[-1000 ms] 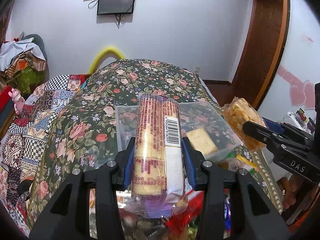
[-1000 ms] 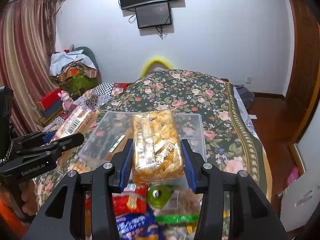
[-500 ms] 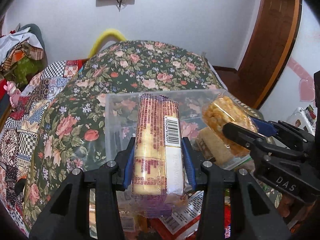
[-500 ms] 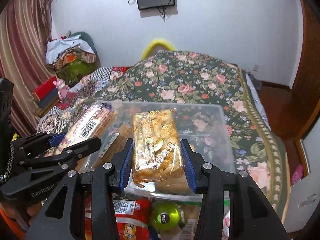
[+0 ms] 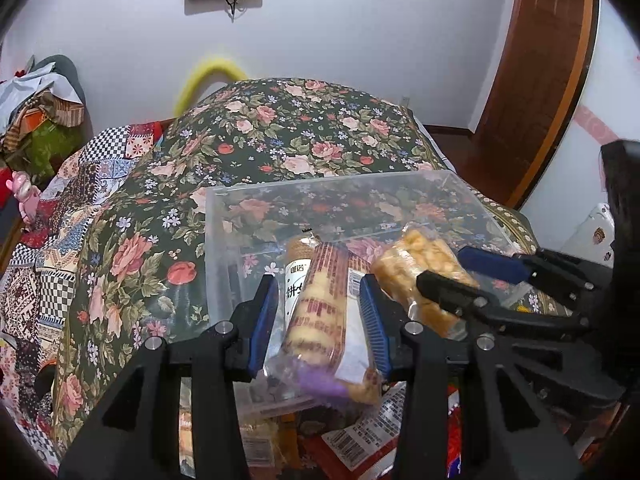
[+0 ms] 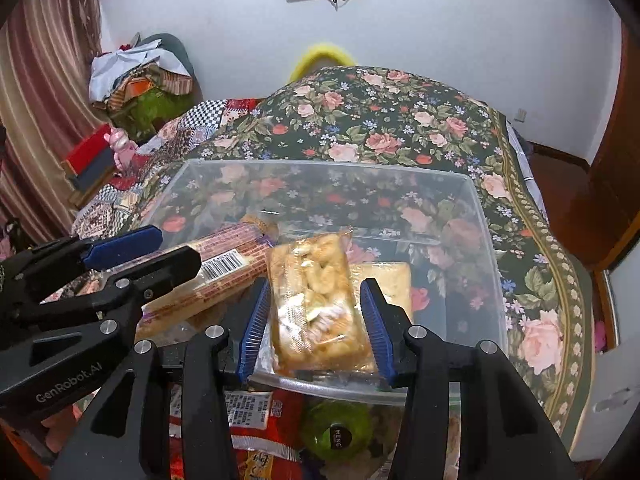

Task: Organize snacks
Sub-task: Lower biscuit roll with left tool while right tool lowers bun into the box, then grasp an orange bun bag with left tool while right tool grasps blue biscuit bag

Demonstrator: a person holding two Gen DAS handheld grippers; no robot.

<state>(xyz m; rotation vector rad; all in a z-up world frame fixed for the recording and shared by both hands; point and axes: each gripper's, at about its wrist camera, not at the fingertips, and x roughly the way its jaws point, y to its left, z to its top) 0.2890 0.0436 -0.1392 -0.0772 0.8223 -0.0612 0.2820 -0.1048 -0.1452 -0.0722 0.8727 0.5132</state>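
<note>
A clear plastic bin [image 5: 216,240] [image 6: 486,240] sits on the flowered bed cover. My left gripper [image 5: 318,320] [image 6: 140,256] is open over the bin's near edge; a long biscuit roll [image 5: 320,312] [image 6: 216,272] lies loose between its fingers, tilted down into the bin. My right gripper [image 6: 312,324] [image 5: 460,276] is open too; a clear bag of yellow puffed snacks [image 6: 316,304] [image 5: 424,272] sits between its pads, dropping into the bin onto a flat cracker pack [image 6: 388,280].
More snack packs lie in front of the bin: red packets [image 6: 260,424], a green round pack [image 6: 336,432], a barcoded pack [image 5: 372,428]. A patchwork quilt [image 5: 48,240] lies left. A wooden door frame [image 5: 532,80] stands right.
Both grippers have moved forward and down over the bin and opened. The biscuit roll and the puffed snack bag have slipped from the pads and tilt into the bin.
</note>
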